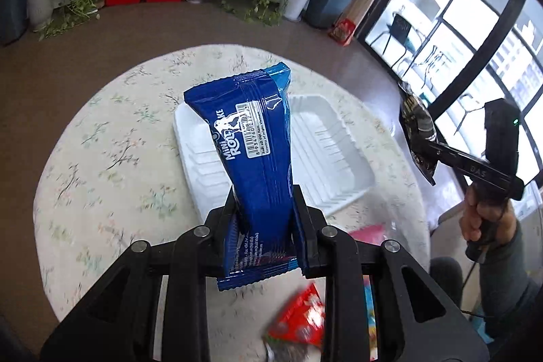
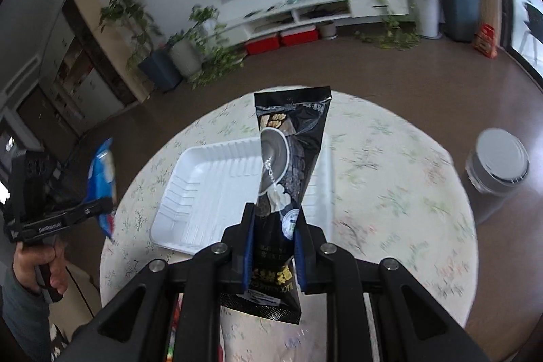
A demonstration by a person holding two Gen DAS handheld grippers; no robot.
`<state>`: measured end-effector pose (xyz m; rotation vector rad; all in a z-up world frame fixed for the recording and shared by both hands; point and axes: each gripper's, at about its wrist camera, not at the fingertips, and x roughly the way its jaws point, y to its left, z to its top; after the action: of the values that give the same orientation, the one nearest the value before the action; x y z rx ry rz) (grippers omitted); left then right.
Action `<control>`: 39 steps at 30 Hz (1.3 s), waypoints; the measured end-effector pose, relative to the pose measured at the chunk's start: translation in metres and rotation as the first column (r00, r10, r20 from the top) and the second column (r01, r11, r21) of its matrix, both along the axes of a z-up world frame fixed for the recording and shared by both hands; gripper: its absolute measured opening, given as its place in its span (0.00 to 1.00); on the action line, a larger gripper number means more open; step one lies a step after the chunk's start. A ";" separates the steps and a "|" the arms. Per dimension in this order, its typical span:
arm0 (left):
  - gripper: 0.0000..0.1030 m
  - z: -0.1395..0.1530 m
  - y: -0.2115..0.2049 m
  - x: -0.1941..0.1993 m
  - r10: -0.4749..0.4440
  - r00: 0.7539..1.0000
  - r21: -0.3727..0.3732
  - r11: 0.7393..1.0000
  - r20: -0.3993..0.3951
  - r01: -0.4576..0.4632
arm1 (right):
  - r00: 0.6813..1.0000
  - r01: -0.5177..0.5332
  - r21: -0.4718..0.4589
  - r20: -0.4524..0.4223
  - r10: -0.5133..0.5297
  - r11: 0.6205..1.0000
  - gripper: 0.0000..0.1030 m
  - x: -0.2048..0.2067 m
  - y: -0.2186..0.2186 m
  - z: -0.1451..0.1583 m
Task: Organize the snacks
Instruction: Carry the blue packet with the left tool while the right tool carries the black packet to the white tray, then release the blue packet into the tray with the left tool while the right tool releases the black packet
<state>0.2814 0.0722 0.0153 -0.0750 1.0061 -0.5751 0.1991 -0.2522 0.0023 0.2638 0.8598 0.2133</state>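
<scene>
Left wrist view: left gripper (image 1: 263,209) pinches a blue snack pack (image 1: 251,138) near its lower end, the pack's long axis running 6 to 12 o'clock with the free end tipped slightly toward 11, held above the white tray (image 1: 325,138) on the round floral table (image 1: 101,151); at 3 o'clock the right gripper (image 1: 427,155), held in a hand (image 1: 482,216), clamps a black snack pack (image 1: 415,117), and a red packet (image 1: 298,324) lies blurred at 6 o'clock. Right wrist view: right gripper (image 2: 273,226) is clamped on the black snack pack (image 2: 288,158), long axis 6 to 12 o'clock, top end tipped slightly toward 1, over the tray (image 2: 203,185); at 9 o'clock the left gripper (image 2: 98,209) grips the blue snack pack (image 2: 103,172), and a grey bin (image 2: 495,172) stands on the floor at 3 o'clock.
</scene>
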 end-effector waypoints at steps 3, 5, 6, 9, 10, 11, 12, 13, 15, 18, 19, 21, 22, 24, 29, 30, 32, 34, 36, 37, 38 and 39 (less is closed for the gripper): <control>0.24 -0.025 -0.021 0.024 -0.020 0.999 0.055 0.998 -0.046 0.022 | 0.998 -0.036 -0.039 -0.053 0.034 0.999 0.21 0.035 0.020 -0.021; 0.24 -0.039 -0.031 0.035 -0.029 0.997 0.074 0.997 -0.065 0.034 | 0.995 -0.048 -0.049 -0.087 0.043 0.998 0.21 0.050 0.027 -0.036; 0.24 -0.044 -0.035 0.038 -0.032 0.997 0.083 0.996 -0.072 0.038 | 0.994 -0.050 -0.060 -0.105 0.044 0.997 0.21 0.057 0.030 -0.044; 0.24 -0.062 -0.046 0.046 -0.033 0.995 0.111 0.993 -0.095 0.043 | 0.989 -0.057 -0.079 -0.143 0.045 0.995 0.21 0.069 0.035 -0.064; 0.24 -0.067 -0.048 0.049 -0.032 0.994 0.121 0.992 -0.101 0.044 | 0.987 -0.058 -0.085 -0.153 0.045 0.995 0.21 0.073 0.036 -0.068; 0.24 -0.072 -0.052 0.052 -0.027 0.994 0.132 0.990 -0.106 0.041 | 0.986 -0.059 -0.087 -0.161 0.045 0.994 0.21 0.075 0.037 -0.073; 0.24 -0.077 -0.055 0.056 -0.025 0.994 0.139 0.989 -0.111 0.040 | 0.985 -0.060 -0.090 -0.166 0.044 0.994 0.21 0.077 0.039 -0.076; 0.24 -0.081 -0.057 0.058 -0.023 0.993 0.144 0.989 -0.118 0.040 | 0.984 -0.060 -0.095 -0.170 0.044 0.994 0.21 0.079 0.040 -0.078; 0.24 -0.089 -0.066 0.055 -0.020 0.992 0.161 0.986 -0.123 0.040 | 0.983 -0.066 -0.103 -0.178 0.046 0.992 0.21 0.082 0.041 -0.084; 0.24 -0.097 -0.074 0.057 -0.019 0.993 0.183 0.982 -0.117 0.040 | 0.981 -0.073 -0.126 -0.189 0.048 0.989 0.21 0.085 0.043 -0.090; 0.24 -0.099 -0.077 0.058 -0.017 0.993 0.194 0.980 -0.117 0.040 | 0.979 -0.079 -0.137 -0.195 0.051 0.987 0.21 0.086 0.044 -0.092; 0.24 -0.105 -0.076 0.059 -0.010 0.993 0.210 0.977 -0.118 0.035 | 0.979 -0.079 -0.150 -0.200 0.048 0.986 0.21 0.087 0.046 -0.096; 0.24 -0.107 -0.078 0.059 -0.008 0.993 0.216 0.976 -0.118 0.033 | 0.979 -0.080 -0.154 -0.200 0.048 0.985 0.21 0.086 0.047 -0.096; 0.25 -0.112 -0.075 0.060 -0.002 0.993 0.223 0.974 -0.117 0.028 | 0.977 -0.089 -0.167 -0.205 0.054 0.982 0.22 0.086 0.049 -0.099; 0.26 -0.110 -0.077 0.061 0.004 0.994 0.229 0.973 -0.105 0.020 | 0.979 -0.084 -0.199 -0.197 0.045 0.976 0.24 0.086 0.052 -0.102; 0.26 -0.109 -0.078 0.060 0.006 0.995 0.230 0.973 -0.103 0.017 | 0.980 -0.082 -0.198 -0.194 0.043 0.977 0.25 0.085 0.052 -0.102; 0.37 -0.109 -0.078 0.063 0.012 0.995 0.223 0.975 -0.094 0.009 | 0.982 -0.078 -0.197 -0.187 0.040 0.977 0.31 0.084 0.051 -0.100; 0.51 -0.105 -0.077 0.060 0.014 0.996 0.214 0.977 -0.085 0.004 | 0.985 -0.071 -0.200 -0.170 0.037 0.977 0.42 0.082 0.050 -0.096; 0.54 -0.099 -0.074 0.056 0.021 0.997 0.206 0.979 -0.068 -0.007 | 0.988 -0.066 -0.193 -0.152 0.036 0.979 0.47 0.080 0.046 -0.090; 0.55 -0.095 -0.073 0.055 0.026 0.998 0.199 0.980 -0.061 -0.013 | 0.989 -0.062 -0.188 -0.146 0.035 0.980 0.47 0.079 0.044 -0.087; 0.60 -0.090 -0.070 0.053 0.033 0.998 0.190 0.982 -0.052 -0.023 | 0.990 -0.057 -0.181 -0.138 0.032 0.982 0.49 0.077 0.042 -0.083; 0.62 -0.085 -0.067 0.050 0.040 0.998 0.179 0.983 -0.043 -0.032 | 0.991 -0.052 -0.173 -0.131 0.030 0.983 0.49 0.075 0.040 -0.079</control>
<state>0.3319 0.0049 -0.0699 0.0525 1.0953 -0.4497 0.2744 -0.2119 -0.0769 0.0947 1.0062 0.1585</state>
